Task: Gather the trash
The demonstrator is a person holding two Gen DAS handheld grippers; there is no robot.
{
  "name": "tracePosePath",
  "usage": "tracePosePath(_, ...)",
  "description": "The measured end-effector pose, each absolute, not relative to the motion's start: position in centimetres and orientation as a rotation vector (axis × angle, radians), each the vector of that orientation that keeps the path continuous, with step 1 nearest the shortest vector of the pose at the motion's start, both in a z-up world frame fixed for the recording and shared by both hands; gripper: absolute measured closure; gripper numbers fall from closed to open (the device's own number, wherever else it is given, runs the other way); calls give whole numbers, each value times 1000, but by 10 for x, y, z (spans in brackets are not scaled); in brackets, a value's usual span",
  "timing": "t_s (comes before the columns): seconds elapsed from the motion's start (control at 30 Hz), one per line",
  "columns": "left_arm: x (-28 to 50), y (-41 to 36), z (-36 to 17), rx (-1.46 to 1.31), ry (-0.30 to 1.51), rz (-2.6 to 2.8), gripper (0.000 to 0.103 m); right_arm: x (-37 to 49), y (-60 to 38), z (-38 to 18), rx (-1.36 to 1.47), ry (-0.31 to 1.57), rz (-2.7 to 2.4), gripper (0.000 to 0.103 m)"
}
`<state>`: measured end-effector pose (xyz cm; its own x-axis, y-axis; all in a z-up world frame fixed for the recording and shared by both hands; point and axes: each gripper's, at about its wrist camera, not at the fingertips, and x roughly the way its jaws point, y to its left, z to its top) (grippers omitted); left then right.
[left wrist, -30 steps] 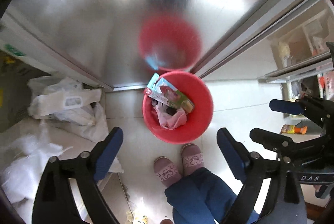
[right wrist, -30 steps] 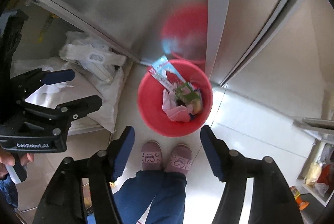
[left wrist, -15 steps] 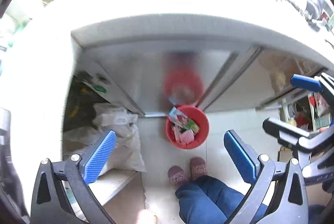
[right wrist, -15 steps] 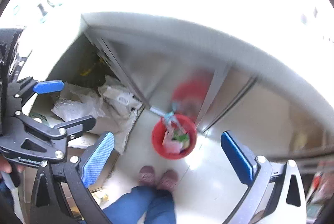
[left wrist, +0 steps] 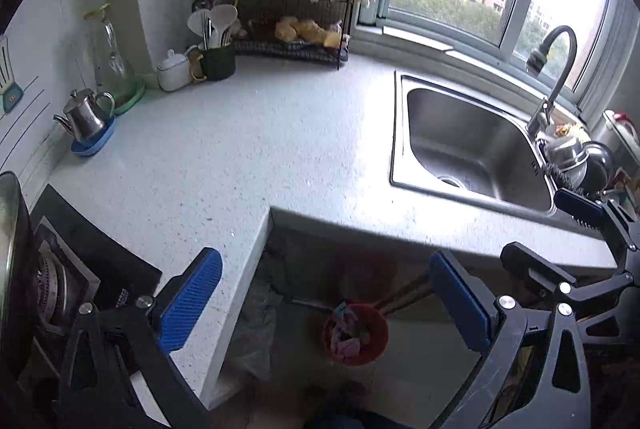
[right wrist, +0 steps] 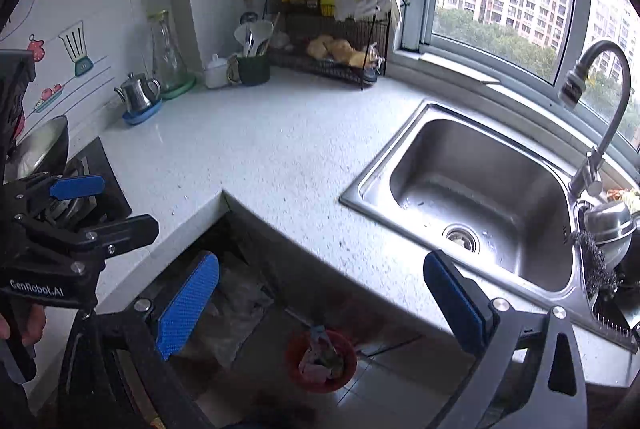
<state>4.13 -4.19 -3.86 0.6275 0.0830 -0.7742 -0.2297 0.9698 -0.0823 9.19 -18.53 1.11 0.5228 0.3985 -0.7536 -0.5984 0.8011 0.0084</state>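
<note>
One round red plastic bin (left wrist: 356, 335) full of crumpled wrappers, on the tiled floor under the counter's front edge | left tool (left wrist: 326, 303) spread wide, nothing between its blue pads | right tool (right wrist: 322, 303) likewise spread, empty | speckled grey counter (left wrist: 240, 157) | steel sink (right wrist: 476, 189) at right.

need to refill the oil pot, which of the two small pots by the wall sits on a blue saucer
The shiny steel teapot with the spout, nearest the stove. The white lidded pot stands straight on the counter beside the green utensil cup.
</note>
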Motion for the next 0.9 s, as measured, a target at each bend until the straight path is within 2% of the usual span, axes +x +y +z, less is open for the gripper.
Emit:
tracePosePath(0.3,40,-20,27,-146,753,209,0,98,-160,50,-251,722,628,1)
tracePosePath(0.9,20,7,42,-61,711,160,0,77,-134,67,-202,694,543,1)
